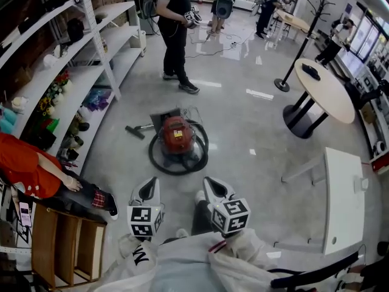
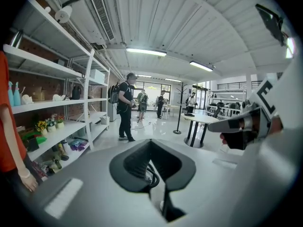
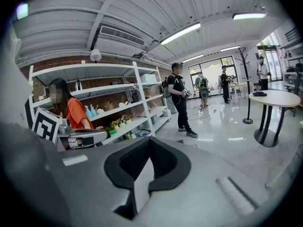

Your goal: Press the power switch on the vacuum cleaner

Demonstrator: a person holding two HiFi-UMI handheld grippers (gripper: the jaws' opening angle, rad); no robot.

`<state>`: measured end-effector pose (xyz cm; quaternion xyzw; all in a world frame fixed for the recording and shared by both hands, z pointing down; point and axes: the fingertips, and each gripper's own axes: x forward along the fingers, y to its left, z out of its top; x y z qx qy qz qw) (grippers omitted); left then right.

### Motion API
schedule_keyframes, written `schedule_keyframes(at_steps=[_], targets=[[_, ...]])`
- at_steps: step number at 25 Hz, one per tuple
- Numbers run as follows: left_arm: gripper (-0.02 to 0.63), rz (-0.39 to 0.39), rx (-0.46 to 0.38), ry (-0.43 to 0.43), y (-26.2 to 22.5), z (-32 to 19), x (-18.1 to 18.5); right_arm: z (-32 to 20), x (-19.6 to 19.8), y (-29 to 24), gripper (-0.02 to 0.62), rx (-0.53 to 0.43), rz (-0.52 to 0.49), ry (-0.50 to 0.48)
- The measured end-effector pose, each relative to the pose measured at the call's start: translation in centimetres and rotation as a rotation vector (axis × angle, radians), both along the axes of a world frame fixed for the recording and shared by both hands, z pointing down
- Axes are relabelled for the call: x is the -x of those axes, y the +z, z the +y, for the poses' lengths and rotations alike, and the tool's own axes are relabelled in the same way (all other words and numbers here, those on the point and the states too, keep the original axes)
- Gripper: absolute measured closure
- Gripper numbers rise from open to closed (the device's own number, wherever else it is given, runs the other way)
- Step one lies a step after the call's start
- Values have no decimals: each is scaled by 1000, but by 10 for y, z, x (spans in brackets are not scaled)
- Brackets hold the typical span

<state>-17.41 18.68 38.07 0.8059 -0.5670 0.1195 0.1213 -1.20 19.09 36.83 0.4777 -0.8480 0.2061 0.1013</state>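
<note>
While the left tongs (image 1: 151, 181) and right tongs (image 1: 207, 181) are pressed together, the red vacuum cleaner (image 1: 177, 134) sits on the floor (image 1: 243, 120) ahead, well apart.

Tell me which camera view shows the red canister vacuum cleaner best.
The head view: the red canister vacuum cleaner sits whole on the grey floor, black hose coiled round it. The left gripper view shows only a dark loop, perhaps that hose. The right gripper view shows none of it.

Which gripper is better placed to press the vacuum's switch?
Left gripper, marginally. It and the right gripper hover short of the red vacuum cleaner, but the left gripper view shows its hose past the fingers; the right's shows floor.
</note>
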Motion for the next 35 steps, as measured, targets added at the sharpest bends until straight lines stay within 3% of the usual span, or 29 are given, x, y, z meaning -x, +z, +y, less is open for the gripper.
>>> schedule_keyframes(at_steps=[11,35], targets=[[606,7,-6,14,-11,22,-19,18,-7,-16,595,-41,-13,2],[606,-42,-1,-4,-17,7,-71,-3,-55,-11,595,-22,-44,-36]])
